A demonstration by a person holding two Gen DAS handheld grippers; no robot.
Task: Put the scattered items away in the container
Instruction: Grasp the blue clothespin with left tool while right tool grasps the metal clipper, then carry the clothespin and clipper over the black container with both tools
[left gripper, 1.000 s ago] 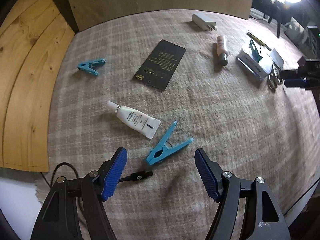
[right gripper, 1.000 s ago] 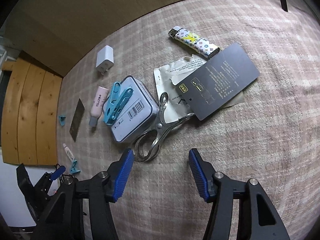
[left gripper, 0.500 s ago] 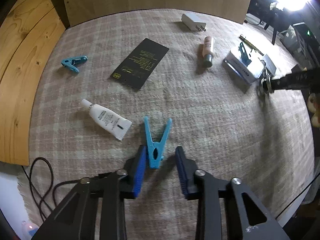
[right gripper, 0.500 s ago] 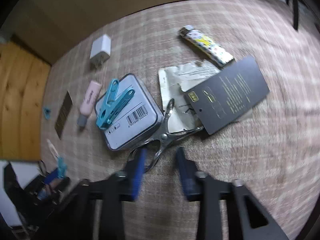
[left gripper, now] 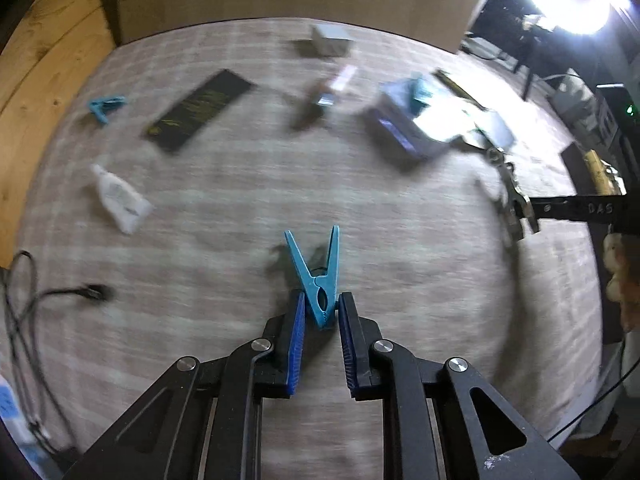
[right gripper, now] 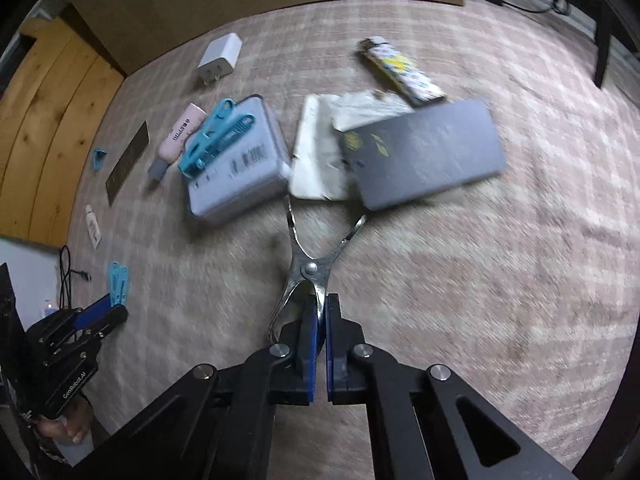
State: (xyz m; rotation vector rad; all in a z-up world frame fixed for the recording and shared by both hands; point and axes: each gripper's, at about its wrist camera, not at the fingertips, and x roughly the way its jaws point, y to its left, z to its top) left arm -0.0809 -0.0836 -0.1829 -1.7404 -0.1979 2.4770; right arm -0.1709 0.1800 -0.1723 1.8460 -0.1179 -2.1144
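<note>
The left gripper (left gripper: 321,309) points steeply down at the checked cloth (left gripper: 240,208), and its jaws are closing on a blue clothespin (left gripper: 318,276). The blue pads (left gripper: 298,336) sit against the pin's hinged end on both sides, while its two prongs fan out ahead of the fingertips. Ahead and to the left of this gripper lie a white tube (left gripper: 118,200), a black card (left gripper: 198,110) and a small blue clip (left gripper: 106,106). A black cable (left gripper: 60,294) trails off to its left.

The right gripper (right gripper: 321,312) is clamped on one loop handle of the metal tongs (right gripper: 310,258), its pads nearly together with the thin metal between them. The tongs' two arms spread forward from the fingertips. Just beyond them, ahead and slightly left, sits the grey tin (right gripper: 236,168) with a larger blue clothespin (right gripper: 216,138) lying on it. A white packet (right gripper: 320,148) and a dark card (right gripper: 424,156) lie ahead to the right, with a patterned lighter (right gripper: 404,70) farther on. A white charger (right gripper: 220,58) and a pink tube (right gripper: 176,140) lie beyond the tin to the left.
</note>
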